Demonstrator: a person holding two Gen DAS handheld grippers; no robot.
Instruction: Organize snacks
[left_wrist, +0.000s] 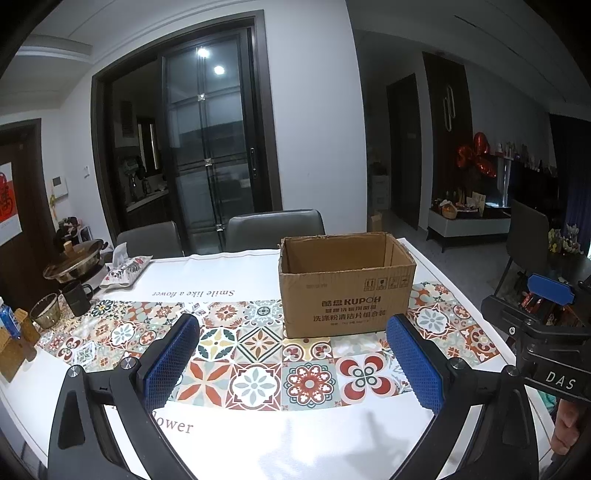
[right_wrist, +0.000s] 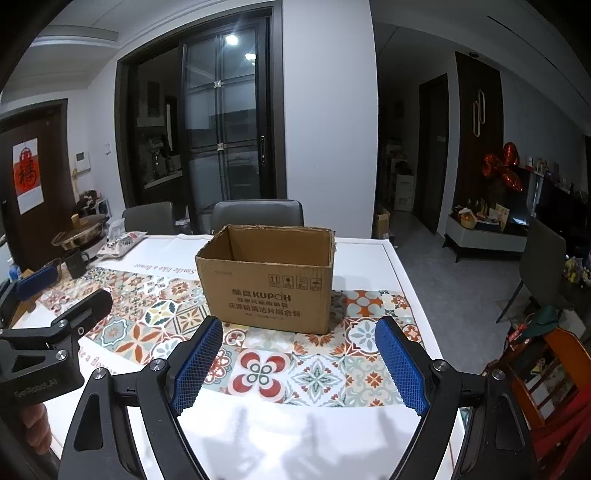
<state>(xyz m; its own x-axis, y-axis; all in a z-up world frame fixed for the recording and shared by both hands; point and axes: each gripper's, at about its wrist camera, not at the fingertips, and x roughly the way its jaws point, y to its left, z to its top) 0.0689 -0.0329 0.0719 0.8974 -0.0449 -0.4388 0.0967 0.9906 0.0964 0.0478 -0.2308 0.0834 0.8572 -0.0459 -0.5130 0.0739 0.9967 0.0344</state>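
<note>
Box (left_wrist: 347, 284), open-topped, sits on the patterned cloth (left_wrist: 255, 384) ahead of the left gripper (left_wrist: 295, 363), whose jaws gape with nothing between them. From the right view, the box (right_wrist: 267, 280) stands ahead of the right gripper (right_wrist: 299, 363), likewise spread wide and holding nothing.

Home dining room at night.
Tile-patterned tablecloth (left_wrist: 258, 332), grey dining chairs (left_wrist: 273, 229), hotpot cooker (left_wrist: 74, 260), glazed kitchen door (left_wrist: 207, 147).
</note>
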